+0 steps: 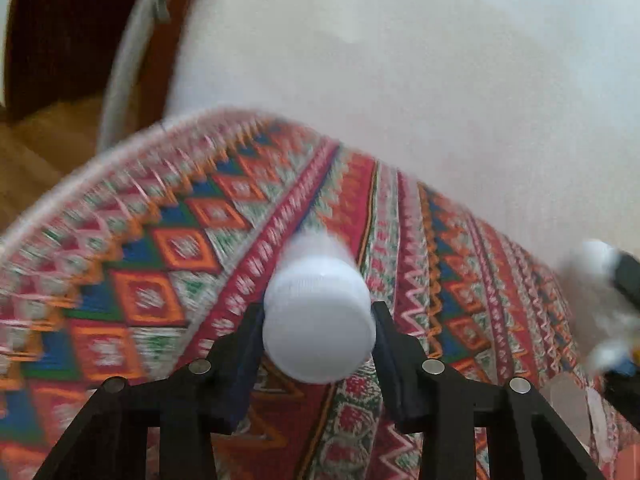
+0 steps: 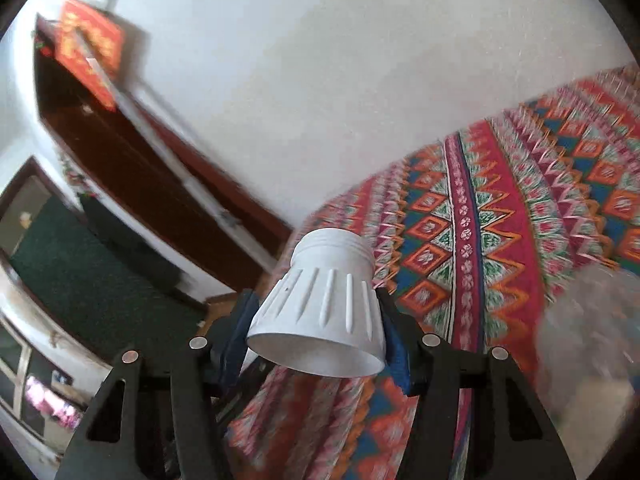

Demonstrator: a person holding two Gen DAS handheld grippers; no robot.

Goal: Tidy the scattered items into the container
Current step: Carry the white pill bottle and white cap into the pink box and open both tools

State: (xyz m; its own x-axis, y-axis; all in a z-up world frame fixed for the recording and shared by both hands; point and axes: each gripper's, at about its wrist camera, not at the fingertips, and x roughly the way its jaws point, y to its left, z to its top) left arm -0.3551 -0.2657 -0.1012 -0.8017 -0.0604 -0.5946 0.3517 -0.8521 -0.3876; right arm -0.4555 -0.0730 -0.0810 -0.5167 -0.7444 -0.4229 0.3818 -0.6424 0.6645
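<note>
In the left wrist view my left gripper [image 1: 318, 308] is shut on a white plastic bottle [image 1: 320, 320], whose round cap end faces the camera, held above the patterned cloth [image 1: 180, 248]. In the right wrist view my right gripper [image 2: 316, 294] is shut on a white ribbed cone-shaped plastic piece [image 2: 320, 312], its wide open end toward the camera and its threaded neck pointing away. The right gripper shows as a dark blur [image 1: 624, 276] at the left view's right edge. A translucent container [image 2: 592, 340] lies blurred at the right, over the cloth.
A colourful woven cloth [image 2: 500, 220] covers the surface, which ends at a white wall [image 1: 400, 80]. A dark wooden door [image 2: 132, 160] with a red poster [image 2: 90, 48] stands to the left. Both views are motion-blurred.
</note>
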